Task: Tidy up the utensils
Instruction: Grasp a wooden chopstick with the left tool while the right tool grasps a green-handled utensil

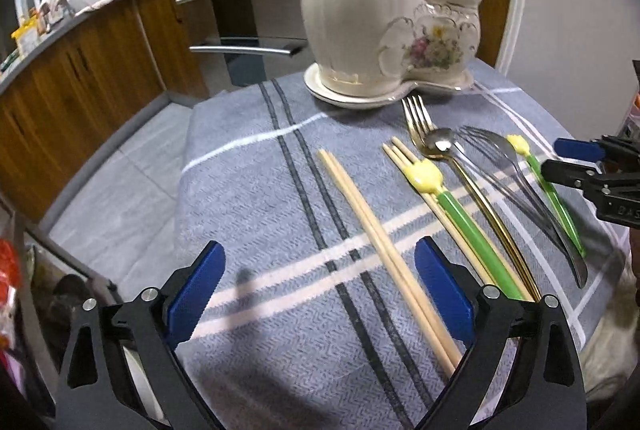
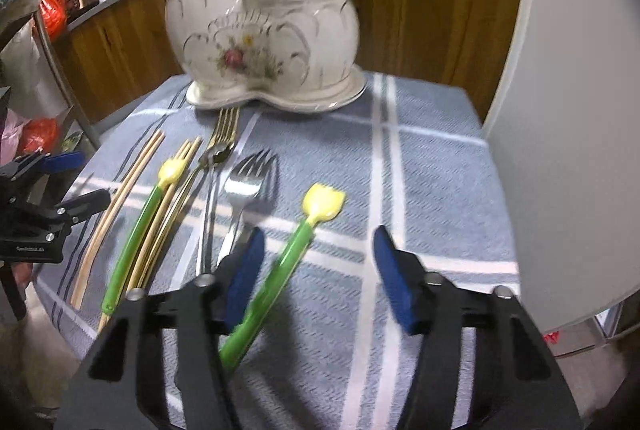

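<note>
Chopsticks (image 1: 372, 230), one bare pair, leftmost on the striped cloth (image 1: 260, 190) over the counter; ran between the jaws of the left gripper (image 1: 320, 246), which stood wide open, close to the right-hand pad but clamped by neither. Next to the right, a second pair of chopsticks (image 1: 394, 150) beside a green-handled tool (image 1: 460, 218) with a yellow head. Then a gold fork (image 1: 418, 114), a spoon (image 1: 440, 142) with its bowl over the gold fork's neck, and a silver fork (image 1: 484, 142), all lengthwise, heads toward the far edge. Farthest right, another green-handled yellow-headed tool (image 2: 296, 242), slanted between the jaws of the right gripper (image 2: 318, 232); stood about half open, left pad just beside the handle, right pad well clear, nothing gripped. Behind the row, a cream two-pot ceramic holder (image 1: 360, 22), upright on its base.
</note>
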Available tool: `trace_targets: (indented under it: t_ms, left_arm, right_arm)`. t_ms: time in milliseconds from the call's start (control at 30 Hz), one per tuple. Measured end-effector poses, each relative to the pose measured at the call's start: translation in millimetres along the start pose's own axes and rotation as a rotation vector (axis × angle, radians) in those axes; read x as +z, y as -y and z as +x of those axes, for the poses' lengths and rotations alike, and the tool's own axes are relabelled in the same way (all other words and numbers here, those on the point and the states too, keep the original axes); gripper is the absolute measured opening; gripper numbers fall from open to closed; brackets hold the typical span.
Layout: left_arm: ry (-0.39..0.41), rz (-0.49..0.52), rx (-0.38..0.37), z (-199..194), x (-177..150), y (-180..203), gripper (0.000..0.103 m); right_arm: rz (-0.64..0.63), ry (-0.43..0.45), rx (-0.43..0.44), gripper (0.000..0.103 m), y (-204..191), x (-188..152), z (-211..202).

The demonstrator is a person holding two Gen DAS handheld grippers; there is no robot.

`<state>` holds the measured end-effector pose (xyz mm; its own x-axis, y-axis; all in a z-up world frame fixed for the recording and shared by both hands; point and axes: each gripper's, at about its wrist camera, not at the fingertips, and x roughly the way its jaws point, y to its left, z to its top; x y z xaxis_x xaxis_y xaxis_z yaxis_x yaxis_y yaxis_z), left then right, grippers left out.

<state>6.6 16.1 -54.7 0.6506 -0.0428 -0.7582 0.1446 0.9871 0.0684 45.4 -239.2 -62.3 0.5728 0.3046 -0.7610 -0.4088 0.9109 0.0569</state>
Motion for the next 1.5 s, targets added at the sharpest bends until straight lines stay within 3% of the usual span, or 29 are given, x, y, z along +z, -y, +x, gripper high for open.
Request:
trace_targets:
  t_ms: [267,533,767,900,933,1033,1167,1300,1500]
  left_arm:
    - [-0.016,-0.018,-0.009,1.1,-1.4,-4.2,0.082]
    - [-0.038,0.023,-0.004,2.6,1.6,-0.3,0.055]
    - [-0.107,0.066,-0.029,11.2,12.5,6.3,0.051]
    - [-0.138,0.076,-0.057,11.3,15.7,9.4,0.035]
    - [-0.142,0.081,-0.063,11.2,16.3,10.5,0.027]
    - [-0.151,0.106,-0.052,12.9,19.2,13.5,0.013]
    - [-0.16,0.096,-0.055,18.3,26.5,9.1,0.011]
    - [-0.161,0.098,-0.068,14.2,25.9,5.8,0.01]
    - [-0.18,0.1,-0.076,8.4,17.8,3.6,0.007]
  right_arm:
    - [-0.043,-0.007,0.004,0.039,-9.7,-5.7,3.6]
    - [-0.092,-0.006,-0.053,0.032,-11.1,-5.6,3.1]
    - [-0.185,-0.08,-0.053,0.032,-16.6,4.2,6.7]
    - [-0.194,-0.139,-0.019,0.03,-13.6,11.8,10.4]
    - [-0.189,-0.146,-0.012,0.03,-12.9,12.4,11.1]
    - [-0.157,-0.183,0.042,0.018,-9.9,17.4,14.4]
    - [-0.173,-0.189,0.054,0.01,-10.9,21.9,16.7]
    - [-0.197,-0.145,0.048,0.009,-11.2,16.6,7.3]
    - [-0.201,-0.172,0.033,0.009,-7.4,9.4,6.3]
